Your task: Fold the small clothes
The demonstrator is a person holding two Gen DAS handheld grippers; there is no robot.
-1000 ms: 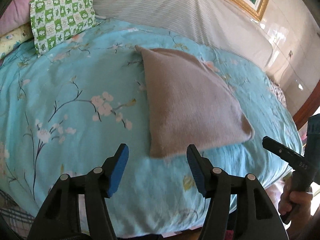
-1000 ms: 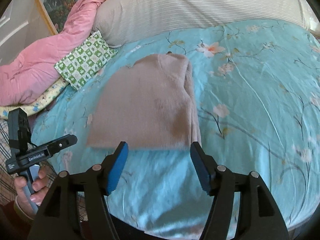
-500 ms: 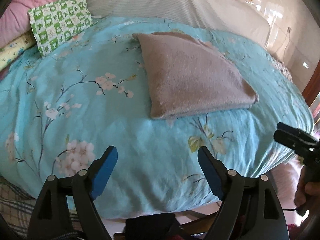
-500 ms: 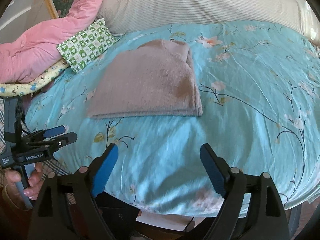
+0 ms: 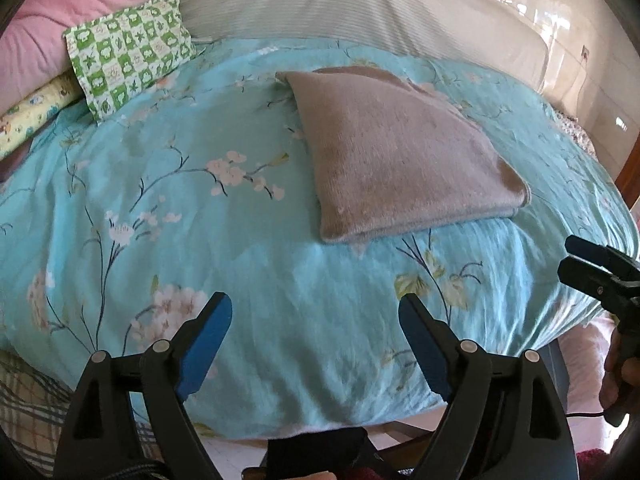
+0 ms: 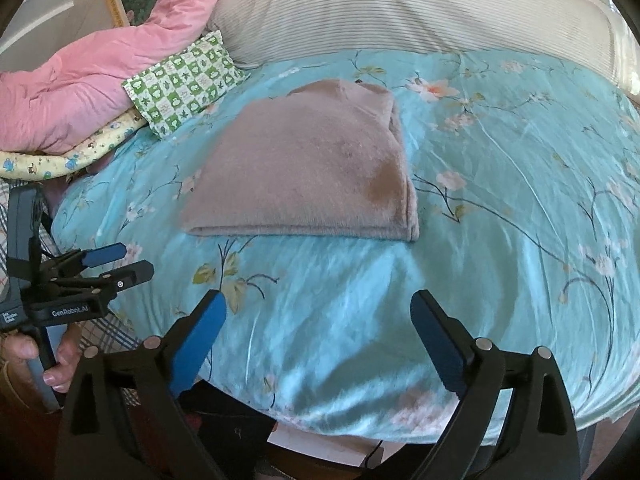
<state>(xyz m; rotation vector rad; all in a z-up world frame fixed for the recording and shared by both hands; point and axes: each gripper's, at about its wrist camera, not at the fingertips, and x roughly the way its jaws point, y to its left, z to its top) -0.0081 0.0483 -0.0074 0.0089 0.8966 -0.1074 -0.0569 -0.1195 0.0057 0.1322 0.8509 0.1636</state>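
Observation:
A folded taupe knit garment (image 5: 396,156) lies flat on the turquoise floral bedspread (image 5: 160,216); it also shows in the right wrist view (image 6: 308,168). My left gripper (image 5: 316,320) is open and empty, held over the near edge of the bed, well short of the garment. My right gripper (image 6: 320,320) is open and empty, likewise back from the garment's near edge. The left gripper also shows at the left of the right wrist view (image 6: 120,260), and the right gripper at the right edge of the left wrist view (image 5: 576,256).
A green checked pillow (image 6: 184,80), a pink quilt (image 6: 92,68) and a yellow patterned roll (image 6: 68,158) sit at the bed's far left. A striped cushion (image 6: 400,4) runs along the headboard. The bed's front edge (image 6: 360,420) drops off below the grippers.
Both grippers have pulled back from the garment toward the bed's near edge, and both sets of jaws have opened wider. The garment has stayed folded in place.

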